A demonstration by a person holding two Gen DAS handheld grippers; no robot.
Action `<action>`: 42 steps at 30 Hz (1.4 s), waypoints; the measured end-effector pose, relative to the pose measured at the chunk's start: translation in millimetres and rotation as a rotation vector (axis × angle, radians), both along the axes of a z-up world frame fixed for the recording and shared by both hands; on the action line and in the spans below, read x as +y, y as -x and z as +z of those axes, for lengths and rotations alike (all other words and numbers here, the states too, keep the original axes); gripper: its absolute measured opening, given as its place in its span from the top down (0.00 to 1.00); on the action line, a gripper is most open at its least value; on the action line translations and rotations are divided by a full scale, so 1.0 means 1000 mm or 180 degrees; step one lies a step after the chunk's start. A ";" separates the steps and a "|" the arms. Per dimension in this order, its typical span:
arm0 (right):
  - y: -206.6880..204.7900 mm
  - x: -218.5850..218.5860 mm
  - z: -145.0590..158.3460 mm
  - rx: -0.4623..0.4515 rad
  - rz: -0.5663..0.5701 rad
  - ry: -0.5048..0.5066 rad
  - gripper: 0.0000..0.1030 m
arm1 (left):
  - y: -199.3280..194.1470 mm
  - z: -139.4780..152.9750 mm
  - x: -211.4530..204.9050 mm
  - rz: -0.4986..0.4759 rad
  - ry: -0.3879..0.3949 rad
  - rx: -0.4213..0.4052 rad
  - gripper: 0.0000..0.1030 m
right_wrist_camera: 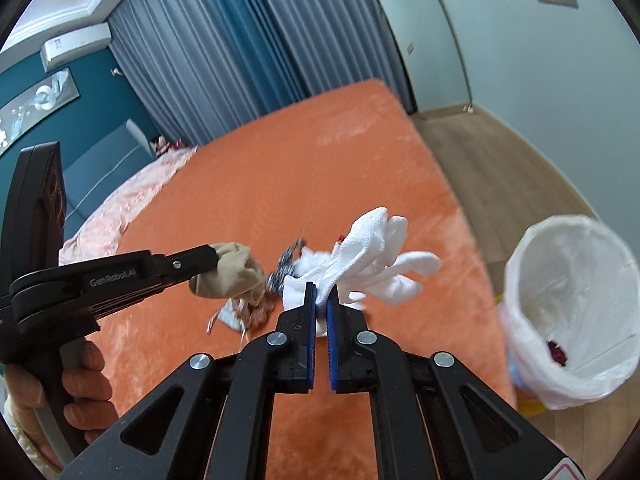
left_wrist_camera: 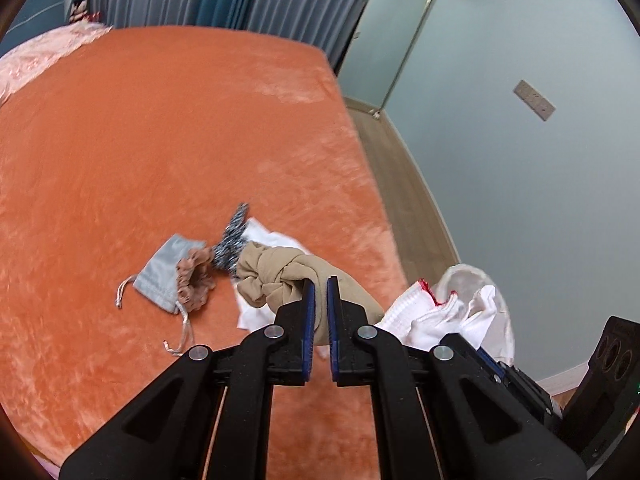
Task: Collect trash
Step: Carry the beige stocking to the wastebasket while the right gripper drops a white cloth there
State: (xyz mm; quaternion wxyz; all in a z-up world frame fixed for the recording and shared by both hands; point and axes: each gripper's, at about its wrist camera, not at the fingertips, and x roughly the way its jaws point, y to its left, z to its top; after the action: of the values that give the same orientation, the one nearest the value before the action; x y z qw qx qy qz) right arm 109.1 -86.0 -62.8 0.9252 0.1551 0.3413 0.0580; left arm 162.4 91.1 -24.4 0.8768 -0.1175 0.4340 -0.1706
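My left gripper point(left_wrist_camera: 320, 286) is shut on a knotted beige cloth point(left_wrist_camera: 280, 276) and holds it above the orange bed point(left_wrist_camera: 160, 140); the left gripper point(right_wrist_camera: 216, 258) and the beige cloth point(right_wrist_camera: 234, 274) also show in the right wrist view. My right gripper point(right_wrist_camera: 321, 292) is shut on white cotton gloves point(right_wrist_camera: 376, 256) with a red-edged cuff, lifted above the bed point(right_wrist_camera: 280, 168); the gloves point(left_wrist_camera: 432, 312) show at the right of the left wrist view. A bin lined with a white bag point(right_wrist_camera: 572, 304) stands on the floor right of the bed.
On the bed lie a grey drawstring pouch point(left_wrist_camera: 164, 272), a pink scrunchie point(left_wrist_camera: 196, 280), a grey speckled scrunchie point(left_wrist_camera: 232, 244) and white tissue point(left_wrist_camera: 264, 240). A pink quilt point(left_wrist_camera: 36, 56) covers the head end. Wooden floor point(right_wrist_camera: 500, 168) and a pale wall lie to the right.
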 end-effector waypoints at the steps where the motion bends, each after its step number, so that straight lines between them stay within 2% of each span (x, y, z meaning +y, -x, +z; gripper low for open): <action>1: 0.004 -0.006 0.006 -0.0053 -0.0034 0.0004 0.95 | 0.003 0.007 -0.006 -0.0038 0.0008 -0.0043 0.95; 10: 0.038 -0.067 0.056 -0.0457 -0.0394 0.0051 0.95 | 0.033 0.069 -0.082 -0.0511 0.0056 -0.0443 0.95; 16: 0.059 -0.107 0.068 -0.0567 -0.0637 0.0109 0.95 | 0.044 0.087 -0.129 -0.0775 0.0078 -0.0552 0.94; 26: 0.080 -0.153 0.069 -0.0587 -0.0955 0.0140 0.95 | 0.053 0.093 -0.194 -0.1123 0.0113 -0.0590 0.94; 36: 0.080 -0.187 0.051 -0.0454 -0.1151 0.0094 0.95 | 0.044 0.079 -0.243 -0.1323 0.0105 -0.0464 0.94; 39: 0.076 -0.190 0.049 -0.0410 -0.1176 0.0079 0.90 | 0.041 0.075 -0.253 -0.1335 0.0144 -0.0463 0.92; 41: 0.076 -0.194 0.047 -0.0396 -0.1234 0.0084 0.86 | 0.041 0.075 -0.254 -0.1286 0.0150 -0.0529 0.80; 42: 0.075 -0.195 0.047 -0.0376 -0.1250 0.0098 0.86 | 0.040 0.074 -0.256 -0.1259 0.0112 -0.0545 0.63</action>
State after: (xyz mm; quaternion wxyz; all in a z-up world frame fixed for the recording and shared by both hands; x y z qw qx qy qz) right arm 33.8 -280.7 -16.2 0.9395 0.2008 0.2505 -0.1198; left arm 122.4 -164.6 49.4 0.8577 -0.0305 0.3694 -0.3563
